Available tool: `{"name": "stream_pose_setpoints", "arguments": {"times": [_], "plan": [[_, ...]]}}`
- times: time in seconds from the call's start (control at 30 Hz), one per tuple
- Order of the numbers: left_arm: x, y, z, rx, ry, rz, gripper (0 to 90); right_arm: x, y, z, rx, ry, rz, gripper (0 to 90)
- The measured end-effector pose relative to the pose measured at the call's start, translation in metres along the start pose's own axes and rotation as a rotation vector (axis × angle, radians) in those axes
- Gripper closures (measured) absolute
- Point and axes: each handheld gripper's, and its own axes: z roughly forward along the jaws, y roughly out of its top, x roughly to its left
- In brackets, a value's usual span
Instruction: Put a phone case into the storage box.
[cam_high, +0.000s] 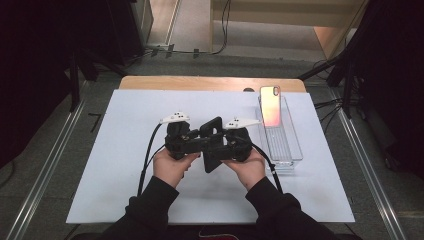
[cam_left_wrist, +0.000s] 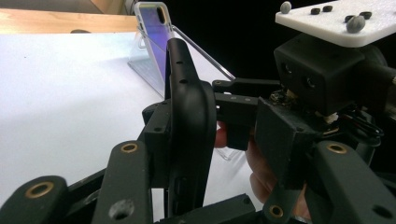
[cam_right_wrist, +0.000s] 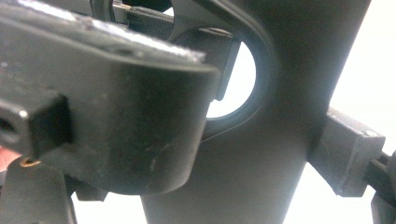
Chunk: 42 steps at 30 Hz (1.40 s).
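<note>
A black phone case (cam_high: 212, 145) is held up above the white mat between my two grippers, which face each other. In the left gripper view the case (cam_left_wrist: 189, 116) stands edge-on. My left gripper (cam_left_wrist: 217, 135) has a jaw on each side of it, one pad against the case and the other a little apart. My right gripper (cam_high: 229, 144) comes in from the right, and its fingers (cam_left_wrist: 238, 109) pinch the case's edge. The case's camera cut-out (cam_right_wrist: 233, 79) shows very close and blurred in the right gripper view. A phone (cam_high: 270, 105) leans in a clear tray (cam_high: 287, 150).
The white mat (cam_high: 125, 165) covers a wooden table (cam_high: 200, 82). The clear tray stands along the mat's right side, within a hand's width of my right gripper. Metal rails run down both sides of the table.
</note>
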Motion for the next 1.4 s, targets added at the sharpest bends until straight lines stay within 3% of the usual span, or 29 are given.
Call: {"name": "stream_pose_setpoints", "arguments": {"times": [0.07,0.23,0.5,0.7,0.8,0.97,1.17,1.3,1.4], "plan": [[0.000,0.002,-0.002,-0.006,0.020,0.008,46.0,-0.001,0.000,-0.001,-0.002,-0.006,0.001,12.6],[0.005,0.005,-0.008,-0.008,-0.005,-0.003,41.3,-0.005,0.001,-0.003,-0.010,-0.009,0.014,12.6],[0.009,0.005,-0.016,0.045,-0.017,-0.017,30.9,-0.015,-0.001,-0.004,0.015,-0.023,0.029,12.6],[0.011,0.003,-0.027,0.078,-0.003,0.002,30.3,-0.024,-0.002,-0.007,0.036,-0.051,0.044,12.6],[0.015,0.002,-0.032,0.098,-0.021,-0.001,30.3,-0.028,-0.002,-0.009,0.041,-0.056,0.052,12.6],[0.019,-0.005,-0.038,0.135,-0.002,0.021,30.5,-0.034,-0.001,-0.012,0.060,-0.039,0.042,12.6],[0.029,-0.016,-0.046,0.183,-0.037,0.022,30.5,-0.036,0.000,-0.017,0.061,0.004,0.060,12.6],[0.037,-0.027,-0.050,0.229,-0.063,0.025,30.5,-0.036,0.001,-0.019,0.063,0.008,0.054,12.5],[0.040,-0.037,-0.052,0.262,-0.040,0.046,30.5,-0.037,0.002,-0.022,0.065,0.015,0.047,12.6]]}}
